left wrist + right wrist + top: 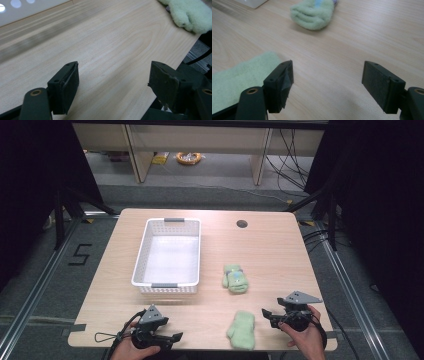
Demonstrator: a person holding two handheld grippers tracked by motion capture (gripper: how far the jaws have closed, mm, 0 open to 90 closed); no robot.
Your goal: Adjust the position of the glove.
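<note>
Left tongs [172, 337] released, empty, at the tabletop [270, 255] near edge, left of centre. Plain green mitten [241, 330] lies between both tongs, long axis running away from the near edge. Right tongs [266, 314] released, nearer it, jaws pointing left. Bare wood around; basket [167, 285] beyond.
</note>
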